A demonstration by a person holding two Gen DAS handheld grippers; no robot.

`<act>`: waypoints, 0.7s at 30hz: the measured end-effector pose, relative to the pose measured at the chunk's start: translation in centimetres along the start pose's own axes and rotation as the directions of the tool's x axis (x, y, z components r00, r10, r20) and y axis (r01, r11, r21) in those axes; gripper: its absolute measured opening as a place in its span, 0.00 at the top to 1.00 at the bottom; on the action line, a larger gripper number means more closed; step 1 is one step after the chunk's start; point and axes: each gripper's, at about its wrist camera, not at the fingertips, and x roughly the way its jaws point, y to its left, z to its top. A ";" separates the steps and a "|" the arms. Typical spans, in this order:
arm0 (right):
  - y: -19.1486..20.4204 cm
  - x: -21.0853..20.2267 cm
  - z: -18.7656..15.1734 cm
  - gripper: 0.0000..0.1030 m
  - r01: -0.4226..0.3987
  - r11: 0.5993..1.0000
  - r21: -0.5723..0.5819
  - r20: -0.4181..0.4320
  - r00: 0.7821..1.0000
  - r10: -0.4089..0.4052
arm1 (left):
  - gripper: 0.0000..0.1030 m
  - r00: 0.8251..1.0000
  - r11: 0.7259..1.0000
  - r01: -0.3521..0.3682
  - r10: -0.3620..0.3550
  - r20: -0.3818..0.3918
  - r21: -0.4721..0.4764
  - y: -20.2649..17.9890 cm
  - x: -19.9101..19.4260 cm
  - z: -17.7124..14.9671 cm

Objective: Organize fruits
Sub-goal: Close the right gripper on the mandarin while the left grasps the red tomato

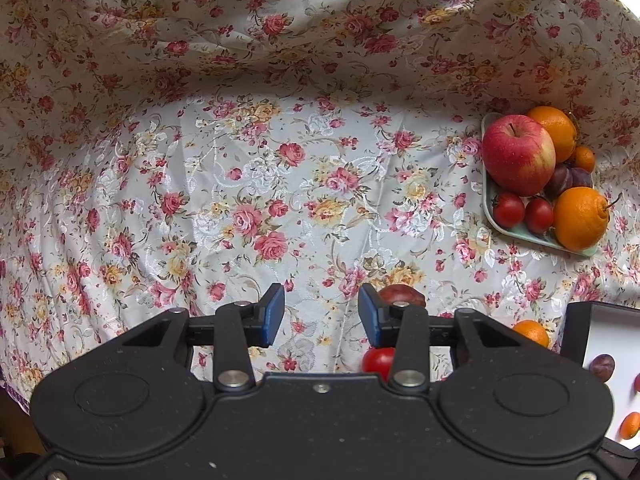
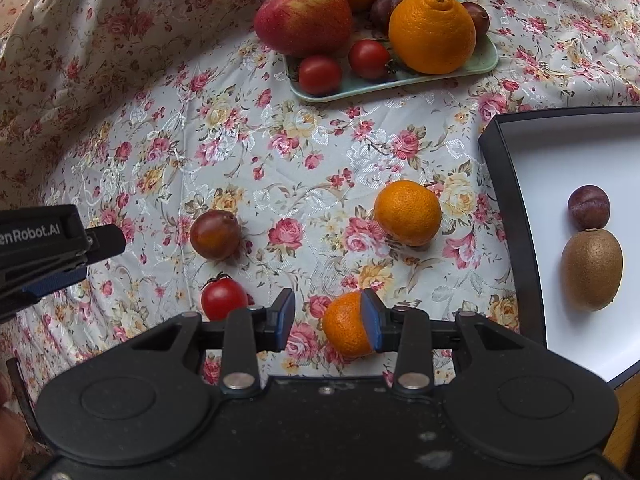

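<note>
A pale green tray (image 2: 486, 62) holds a red apple (image 2: 304, 14), big oranges (image 2: 432, 32), small tomatoes (image 2: 320, 75) and plums; it shows at the right of the left wrist view (image 1: 490, 210). Loose on the floral cloth lie a mandarin (image 2: 408, 213), a dark brown-red tomato (image 2: 215, 235), a red tomato (image 2: 223, 298) and a second mandarin (image 2: 347, 324). My right gripper (image 2: 328, 314) is open, its right finger just over that mandarin. My left gripper (image 1: 321, 312) is open and empty over the cloth, with the dark tomato (image 1: 402, 297) behind its right finger.
A black-rimmed white box (image 2: 516, 216) at the right holds a plum (image 2: 589, 207) and a kiwi (image 2: 592, 269). The box also shows in the left wrist view (image 1: 576, 332). The floral cloth (image 1: 280, 60) rises like a wall at the back and left.
</note>
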 end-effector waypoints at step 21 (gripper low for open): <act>-1.5 1.3 -0.4 0.61 0.054 0.999 0.003 -0.023 0.998 -0.054 | 0.52 0.999 0.999 0.023 -0.022 -0.036 0.032 -0.5 0.7 -0.4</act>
